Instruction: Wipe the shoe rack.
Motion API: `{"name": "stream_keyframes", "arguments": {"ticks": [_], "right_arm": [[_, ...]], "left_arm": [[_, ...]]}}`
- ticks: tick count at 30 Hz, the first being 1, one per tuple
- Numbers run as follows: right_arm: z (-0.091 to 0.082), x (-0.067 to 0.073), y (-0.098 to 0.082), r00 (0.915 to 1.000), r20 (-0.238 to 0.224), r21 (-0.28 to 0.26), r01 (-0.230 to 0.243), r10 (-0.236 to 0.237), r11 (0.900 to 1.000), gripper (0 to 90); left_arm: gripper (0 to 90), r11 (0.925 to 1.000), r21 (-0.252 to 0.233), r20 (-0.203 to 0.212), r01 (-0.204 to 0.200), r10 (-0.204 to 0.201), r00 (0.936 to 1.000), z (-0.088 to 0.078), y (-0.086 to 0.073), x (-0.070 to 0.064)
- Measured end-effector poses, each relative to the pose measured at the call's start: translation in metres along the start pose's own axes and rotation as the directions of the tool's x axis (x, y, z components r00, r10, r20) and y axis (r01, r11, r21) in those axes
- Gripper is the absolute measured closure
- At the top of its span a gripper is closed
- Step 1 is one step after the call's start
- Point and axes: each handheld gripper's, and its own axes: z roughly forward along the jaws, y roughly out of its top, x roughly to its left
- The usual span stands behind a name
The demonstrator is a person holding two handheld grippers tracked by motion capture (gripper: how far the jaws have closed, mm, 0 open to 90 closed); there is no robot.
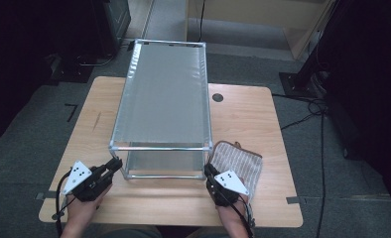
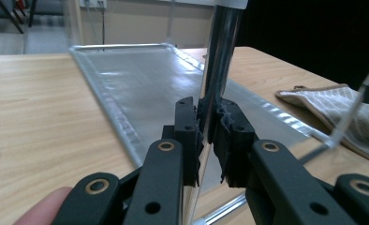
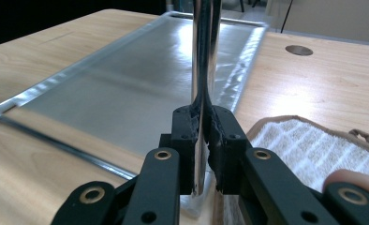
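Two-tier metal-framed rack (image 1: 161, 106) at table (image 1: 243, 198) centre, left gripper (image 1: 115, 164) clamped on its near-left post, right gripper (image 1: 209, 170) clamped on its near-right post, striped cloth (image 1: 240, 158) just right.

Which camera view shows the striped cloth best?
The high view: the striped cloth lies whole on the table, beside the metal frame, partly under the right tongs. The two gripper views catch just an edge of it.
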Motion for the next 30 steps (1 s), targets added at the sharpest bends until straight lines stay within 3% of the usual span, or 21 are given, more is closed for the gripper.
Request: {"name": "stream_keyframes", "arguments": {"ticks": [9,15,22,24,25,27,30], "right_arm": [[0.022,0.002,0.007,0.9995,0.023,-0.007,-0.023,0.023,1.0,80.9],[0.036,0.0,0.012,0.9982,0.03,-0.012,-0.052,0.052,0.999,80.7],[0.055,-0.01,0.019,0.9969,0.039,-0.015,-0.068,0.068,0.998,80.3],[0.056,-0.013,0.021,0.9958,0.021,-0.004,-0.089,0.089,0.996,75.8],[0.055,-0.015,0.023,0.9962,-0.01,-0.004,-0.087,0.087,0.996,68.9],[0.049,-0.016,0.028,0.9953,-0.06,0.002,-0.075,0.075,0.997,60.6],[0.035,-0.019,0.039,0.9952,-0.087,-0.007,-0.045,0.045,0.999,53.4]], "left_arm": [[80.5,0.9999,0.006,-0.015,-0.016,0.016,0.9998,-0.023,-0.008,-0.015],[80.7,0.9999,0.009,-0.005,-0.011,0.011,0.9999,-0.028,-0.01,-0.02],[80.8,0.9992,0.013,0.055,-0.037,0.036,0.9978,-0.03,-0.014,-0.036],[80.7,0.9993,0.014,0.056,-0.034,0.033,0.9979,-0.029,-0.014,-0.038],[80.5,0.9996,0.013,0.057,-0.024,0.023,0.9981,-0.029,-0.013,-0.038],[80.3,0.9999,0.011,0.066,-0.006,0.005,0.9978,-0.028,-0.014,-0.037],[80.3,0.9999,0.01,0.069,-0.008,0.007,0.9976,-0.026,-0.014,-0.038]]}}
